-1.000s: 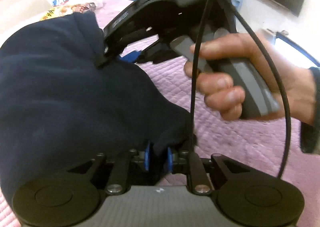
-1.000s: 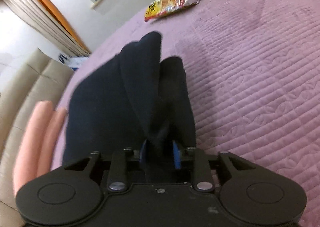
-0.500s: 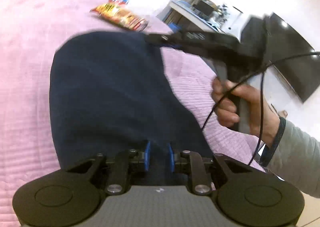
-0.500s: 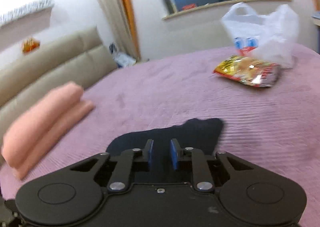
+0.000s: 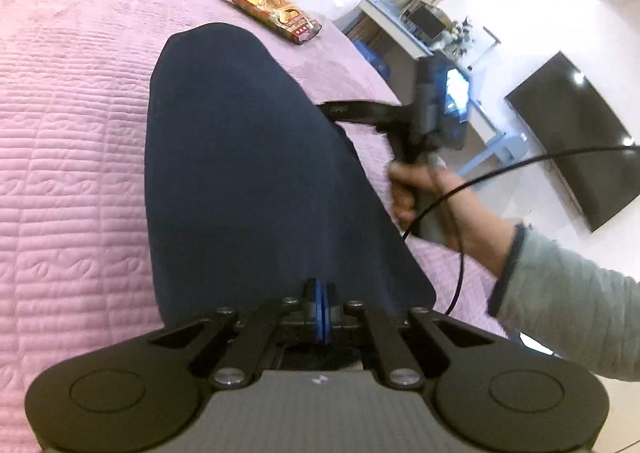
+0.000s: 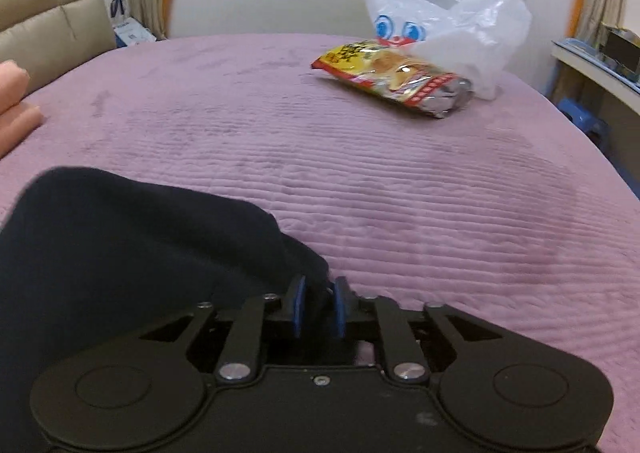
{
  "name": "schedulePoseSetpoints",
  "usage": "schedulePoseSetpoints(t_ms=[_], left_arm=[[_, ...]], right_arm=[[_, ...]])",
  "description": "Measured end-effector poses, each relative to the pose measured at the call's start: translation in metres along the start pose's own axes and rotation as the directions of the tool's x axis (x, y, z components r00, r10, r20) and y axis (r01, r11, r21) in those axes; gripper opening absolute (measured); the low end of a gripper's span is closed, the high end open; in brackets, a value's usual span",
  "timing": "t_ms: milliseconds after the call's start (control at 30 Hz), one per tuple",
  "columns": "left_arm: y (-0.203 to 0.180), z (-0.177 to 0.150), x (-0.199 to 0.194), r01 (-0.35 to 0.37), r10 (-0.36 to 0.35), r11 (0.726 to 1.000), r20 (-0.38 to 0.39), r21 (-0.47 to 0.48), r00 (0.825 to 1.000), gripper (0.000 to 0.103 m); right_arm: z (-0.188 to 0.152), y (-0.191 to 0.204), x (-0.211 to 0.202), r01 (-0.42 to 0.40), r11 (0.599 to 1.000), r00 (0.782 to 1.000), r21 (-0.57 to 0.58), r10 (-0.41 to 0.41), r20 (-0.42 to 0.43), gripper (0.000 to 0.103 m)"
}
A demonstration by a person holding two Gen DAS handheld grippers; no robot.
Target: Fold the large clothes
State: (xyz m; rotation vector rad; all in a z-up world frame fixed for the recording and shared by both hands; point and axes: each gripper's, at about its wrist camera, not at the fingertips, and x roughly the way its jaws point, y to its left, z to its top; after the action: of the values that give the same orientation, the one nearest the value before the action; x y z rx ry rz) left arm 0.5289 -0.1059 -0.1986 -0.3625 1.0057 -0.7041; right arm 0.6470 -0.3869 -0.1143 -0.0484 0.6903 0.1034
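Observation:
A dark navy garment [image 5: 248,173] lies stretched flat on the pink quilted bed [image 5: 72,133]. My left gripper [image 5: 321,311] is shut, blue pads pressed together at the garment's near edge, seemingly on a thin hem. My right gripper [image 6: 318,307] has its blue pads close together, pinching a bunched corner of the garment [image 6: 120,245]. In the left wrist view the right gripper [image 5: 344,109] shows from the side, held by a hand [image 5: 432,193] at the garment's right edge.
A snack packet [image 6: 392,79] and a white plastic bag [image 6: 448,25] lie at the far side of the bed. Folded pink cloth [image 6: 16,101] sits at the left by the beige headboard [image 6: 52,33]. A black TV [image 5: 580,141] and a desk stand to the right.
The garment has gone from bunched and lifted to spread flat on the bed. Both grippers have dropped low and drawn apart. The left pads have closed tighter.

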Motion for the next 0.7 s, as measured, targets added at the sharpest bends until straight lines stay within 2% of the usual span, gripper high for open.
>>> schedulePoseSetpoints(t_ms=[67,167,200,267,333,367,400,433,467,533,600,667,700], left_arm=[[-0.011,0.005,-0.012,-0.026,0.026,1.0,-0.005,0.015,1.0,0.008],[-0.037,0.021,-0.031,-0.044,0.038,0.995,0.077,0.088,0.996,0.016],[-0.043,0.025,-0.034,-0.053,0.043,0.993,0.097,0.107,0.994,0.018],[-0.052,0.034,-0.027,-0.109,0.095,0.985,0.11,0.132,0.989,0.018],[-0.05,0.029,-0.003,-0.169,0.161,0.973,0.06,0.155,0.985,0.018],[-0.045,0.023,0.012,-0.189,0.189,0.969,0.014,0.162,0.982,0.017],[-0.038,0.014,0.023,-0.21,0.213,0.964,0.002,0.161,0.977,0.015],[-0.033,0.008,0.027,-0.201,0.201,0.97,0.011,0.139,0.979,0.014],[-0.03,0.005,0.026,-0.177,0.177,0.978,0.017,0.108,0.984,0.014],[-0.031,0.006,0.016,-0.15,0.149,0.986,0.016,0.069,0.989,0.014],[-0.036,0.004,0.002,-0.121,0.121,0.99,0.009,0.072,0.993,0.016],[-0.042,-0.004,-0.013,-0.112,0.111,0.988,0.015,0.104,0.994,0.017],[-0.044,-0.006,-0.018,-0.118,0.116,0.987,0.017,0.112,0.993,0.017]], right_arm=[[-0.002,-0.004,-0.04,-0.019,1.0,1.0,0.025,0.019,0.022,0.017],[-0.014,-0.003,-0.102,-0.116,0.991,0.991,0.066,0.111,0.077,0.02],[-0.022,0.003,-0.118,-0.16,0.984,0.985,0.078,0.154,0.075,0.021],[-0.043,0.02,-0.134,-0.214,0.973,0.977,0.085,0.213,0.011,0.021],[-0.07,0.038,-0.126,-0.186,0.979,0.976,0.078,0.194,-0.103,0.021],[-0.087,0.044,-0.113,-0.139,0.989,0.973,0.06,0.147,-0.175,0.02],[-0.106,0.045,-0.098,-0.097,0.993,0.962,0.065,0.11,-0.248,0.02],[-0.12,0.04,-0.091,-0.096,0.989,0.957,0.117,0.124,-0.263,0.015],[-0.126,0.031,-0.096,-0.108,0.976,0.963,0.19,0.15,-0.225,0.015],[-0.121,0.022,-0.112,-0.1,0.959,0.956,0.265,0.167,-0.243,0.014],[-0.115,0.022,-0.137,-0.083,0.958,0.964,0.276,0.147,-0.22,0.017],[-0.113,0.029,-0.162,-0.094,0.964,0.973,0.25,0.142,-0.181,0.028],[-0.113,0.033,-0.172,-0.108,0.965,0.976,0.239,0.149,-0.159,0.028]])
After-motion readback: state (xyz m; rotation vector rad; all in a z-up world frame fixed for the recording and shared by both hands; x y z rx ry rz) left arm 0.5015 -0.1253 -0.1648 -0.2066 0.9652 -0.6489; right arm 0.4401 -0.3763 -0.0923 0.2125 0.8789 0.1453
